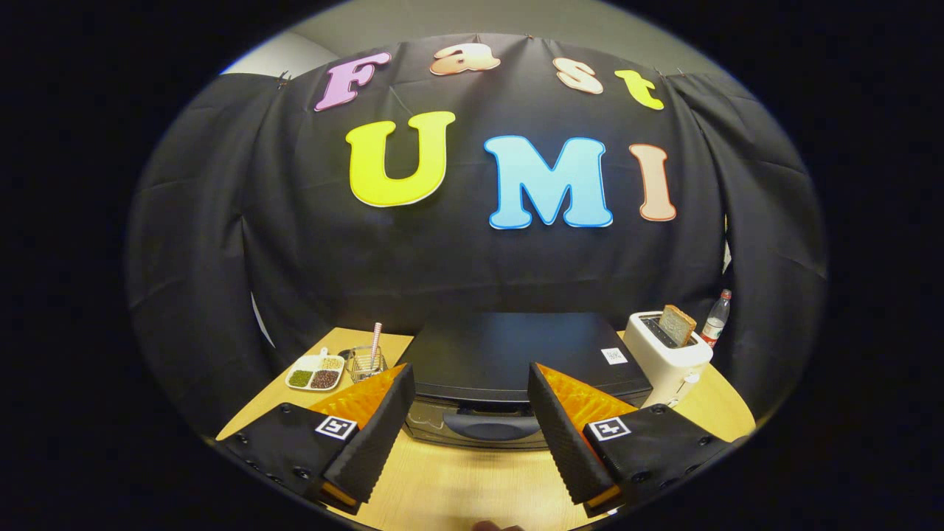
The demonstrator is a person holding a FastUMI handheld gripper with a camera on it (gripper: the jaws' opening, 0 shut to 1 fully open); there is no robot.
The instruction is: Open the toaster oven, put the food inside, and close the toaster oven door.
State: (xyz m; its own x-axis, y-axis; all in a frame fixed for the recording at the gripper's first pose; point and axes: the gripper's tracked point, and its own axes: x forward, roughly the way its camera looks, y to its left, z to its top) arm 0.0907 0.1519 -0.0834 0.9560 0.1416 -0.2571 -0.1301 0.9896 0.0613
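Hovering over the table (457,487), the tongs (470,413) are spread wide with nothing between them, aimed at the toaster oven (516,354) just ahead. Its door looks closed, the handle (483,426) sitting between the 2 fingertips, so I judge that opening has not begun. All 3 steps remain: open, load, close. A slice of bread (677,324) stands in the white toaster (667,358) beside the oven, perhaps the food. A compartment dish (316,372) sits well apart.

Black toaster oven (516,358), white toaster (664,358), pale wood table (457,483).
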